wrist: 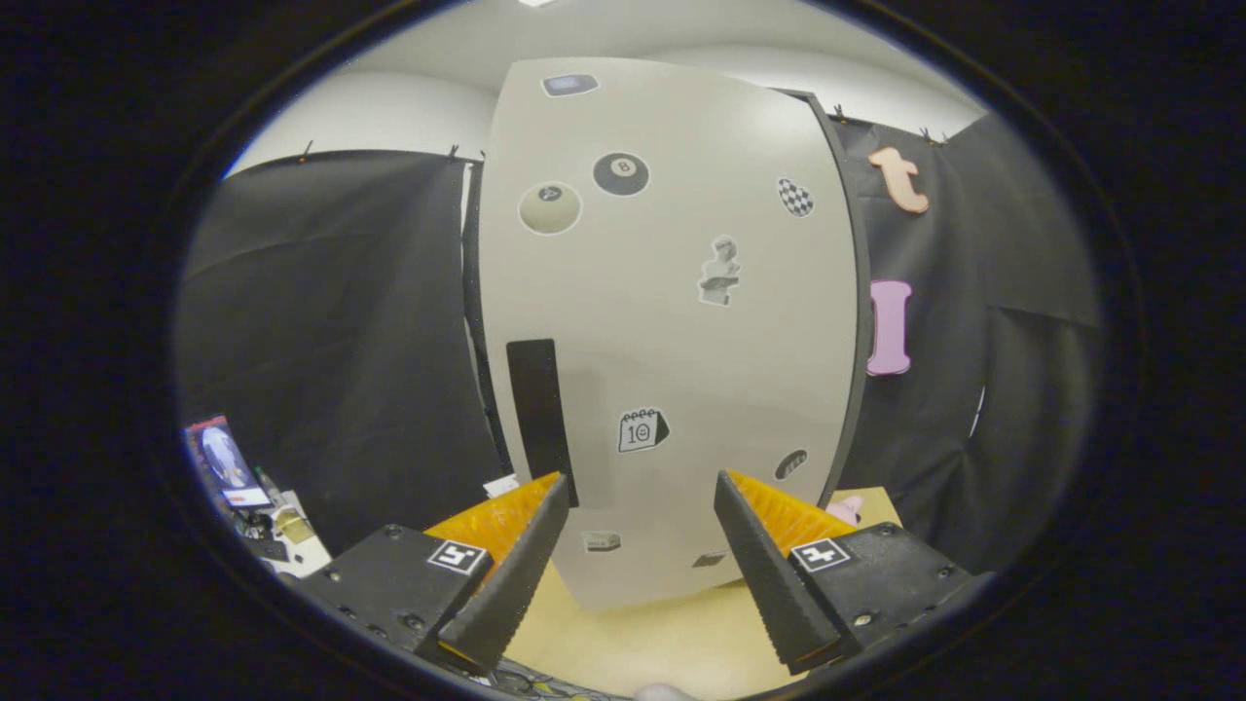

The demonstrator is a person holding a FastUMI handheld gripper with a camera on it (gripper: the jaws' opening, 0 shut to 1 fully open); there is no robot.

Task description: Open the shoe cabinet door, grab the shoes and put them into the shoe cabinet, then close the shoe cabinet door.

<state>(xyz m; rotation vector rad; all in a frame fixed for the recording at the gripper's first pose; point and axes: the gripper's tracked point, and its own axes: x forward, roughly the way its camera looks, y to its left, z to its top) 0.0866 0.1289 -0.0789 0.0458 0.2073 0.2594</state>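
the shoe cabinet door [672, 321] stood shut on the desk [642, 643], just ahead of the tongs [642, 516], which were spread apart and empty. it looked stiff and light; its dark handle strip [540, 419] seemed the place to grip.

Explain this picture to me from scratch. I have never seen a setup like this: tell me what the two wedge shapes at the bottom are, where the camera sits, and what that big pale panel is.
The camera rides on a hand-held gripper and looks forward along its two fingers, the wedge shapes you see. A person carries the tool; there is no robot arm. The fingers stand apart and hold nothing.

Just ahead of them is the shoe cabinet door, a pale panel dotted with stickers, shut by the look of it. The dark upright strip near its left edge, just beyond the left finger, is probably the handle. The cabinet stands on a light wooden surface. A small pink thing peeks out beyond the right finger; I cannot tell what it is. Black cloth forms the booth's wall behind.
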